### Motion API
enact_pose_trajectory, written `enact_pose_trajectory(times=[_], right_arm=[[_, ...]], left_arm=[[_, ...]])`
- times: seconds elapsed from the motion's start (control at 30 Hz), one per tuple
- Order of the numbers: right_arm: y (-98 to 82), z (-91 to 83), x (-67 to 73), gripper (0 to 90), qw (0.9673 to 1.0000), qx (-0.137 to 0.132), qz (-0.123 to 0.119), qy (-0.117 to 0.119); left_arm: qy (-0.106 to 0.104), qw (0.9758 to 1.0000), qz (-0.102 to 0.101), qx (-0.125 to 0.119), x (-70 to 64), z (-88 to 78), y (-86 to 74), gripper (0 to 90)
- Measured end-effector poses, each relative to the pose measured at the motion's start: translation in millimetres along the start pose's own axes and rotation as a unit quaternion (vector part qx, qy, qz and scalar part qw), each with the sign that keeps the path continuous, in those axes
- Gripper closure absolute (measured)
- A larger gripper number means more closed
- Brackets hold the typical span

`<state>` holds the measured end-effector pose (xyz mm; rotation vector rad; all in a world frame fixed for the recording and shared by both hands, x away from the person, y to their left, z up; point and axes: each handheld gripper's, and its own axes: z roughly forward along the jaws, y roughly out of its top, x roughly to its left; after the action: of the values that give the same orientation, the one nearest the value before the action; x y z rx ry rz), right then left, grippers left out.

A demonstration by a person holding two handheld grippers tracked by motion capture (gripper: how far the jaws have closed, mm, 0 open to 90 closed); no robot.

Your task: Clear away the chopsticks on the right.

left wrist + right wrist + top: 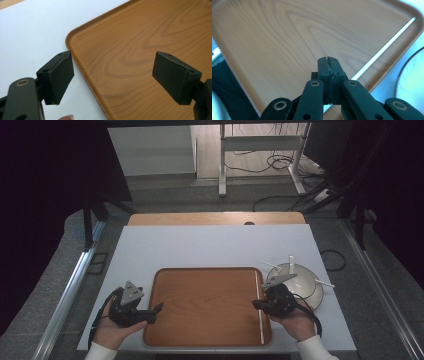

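A brown wood-grain tray [207, 305] lies on the white table top. A thin white stick [259, 307] rests along the tray's right side. My left gripper [159, 308] hovers at the tray's left edge with its jaws wide open and nothing between them; in the left gripper view [112, 77] the tray's rim [75, 60] runs under the gap. My right gripper [256, 304] is over the tray's right edge. In the right gripper view [328, 61] its pads are pressed together with nothing in them, and the white stick [384, 50] lies on the tray [287, 37] just beyond.
A white bowl [318, 292] with a dark rim stands right of the tray and holds several white utensils [291, 262]. Its rim [402, 75] shows in the right gripper view. The white top [215, 245] reaches back to a wooden edge [215, 218]. Desk legs and cables lie beyond.
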<state>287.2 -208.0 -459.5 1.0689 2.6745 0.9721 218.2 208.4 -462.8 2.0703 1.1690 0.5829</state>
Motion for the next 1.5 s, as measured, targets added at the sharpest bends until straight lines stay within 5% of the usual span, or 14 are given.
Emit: enact_pose_trajectory(times=[0.13,0.3,0.5,0.87,1.07,1.37,1.5], right_arm=[[-0.8,-12.6,-4.2,80.5,0.9997,-0.023,-0.001,0.002],[-5.3,-32.4,-16.4,51.2,0.9982,-0.06,-0.002,-0.005],[-9.8,-49.6,-30.8,35.2,0.997,-0.074,0.008,-0.021],[-20.6,-86.2,-51.8,34.3,0.9967,-0.065,-0.013,-0.048],[-27.0,-96.1,-62.6,34.7,0.9957,-0.061,-0.001,-0.069],[-31.5,-116.8,-70.6,37.8,0.9918,-0.062,-0.009,-0.111],[-34.4,-120.5,-80.7,38.4,0.9914,-0.038,-0.006,-0.125]], left_arm=[[-0.004,1.0,0.003,0.002,-2.0,1.0,0.0,16.8],[-0.012,0.9999,-0.01,-0.007,-0.7,-0.5,1.0,17.1],[-0.015,0.9998,-0.012,-0.006,-0.5,-0.2,1.3,17.3],[-0.019,0.9998,-0.008,-0.005,-3.7,1.0,2.7,17.6],[-0.015,0.9998,-0.008,-0.005,-3.0,1.3,2.7,17.6],[-0.013,0.9998,-0.015,-0.011,-3.2,-3.1,2.6,17.6],[-0.012,0.9997,-0.017,-0.012,-1.1,-4.1,1.3,17.6]])
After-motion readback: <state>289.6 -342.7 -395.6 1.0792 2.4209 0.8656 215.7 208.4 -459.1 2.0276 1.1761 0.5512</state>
